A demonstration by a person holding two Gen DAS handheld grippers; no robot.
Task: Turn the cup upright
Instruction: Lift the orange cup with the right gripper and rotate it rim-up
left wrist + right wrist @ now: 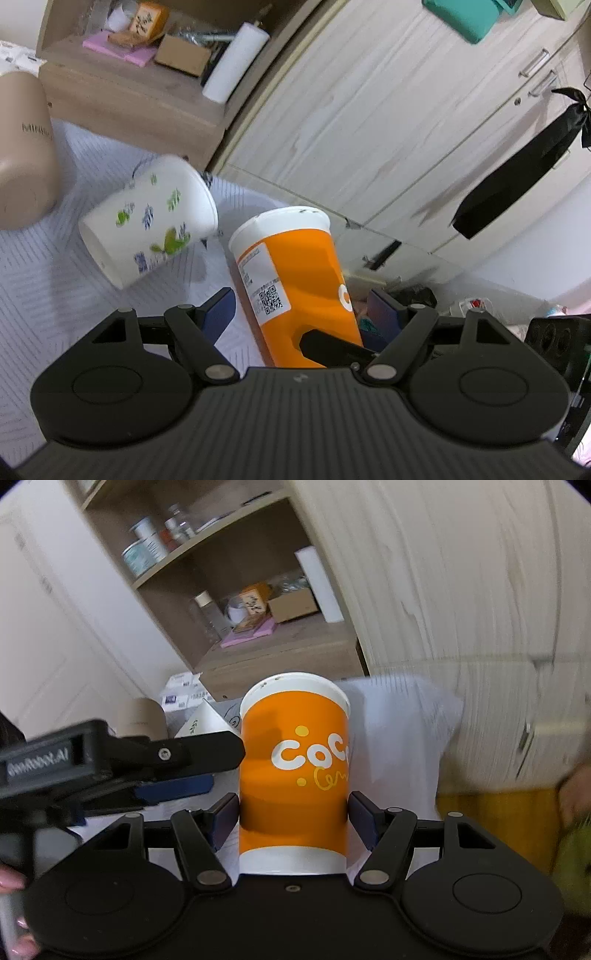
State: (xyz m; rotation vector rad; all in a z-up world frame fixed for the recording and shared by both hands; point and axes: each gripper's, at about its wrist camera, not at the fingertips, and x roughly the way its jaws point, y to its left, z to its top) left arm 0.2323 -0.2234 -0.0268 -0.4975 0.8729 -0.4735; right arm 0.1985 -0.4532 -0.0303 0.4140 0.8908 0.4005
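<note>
An orange paper cup (293,775) with white "CoCo" lettering stands between the jaws of my right gripper (293,818), which is shut on its sides. The same cup shows in the left wrist view (295,284), tilted, with my left gripper (301,314) open around it, pads apart from its sides. The left gripper's body (110,764) reaches in from the left in the right wrist view, its tip by the cup's wall. I cannot tell which end of the cup is up.
A white floral paper cup (147,221) lies on its side on the white patterned cloth (44,288). A beige cup (22,147) is at far left. A wooden shelf unit (258,627) with clutter stands behind; a wardrobe (369,110) is to the right.
</note>
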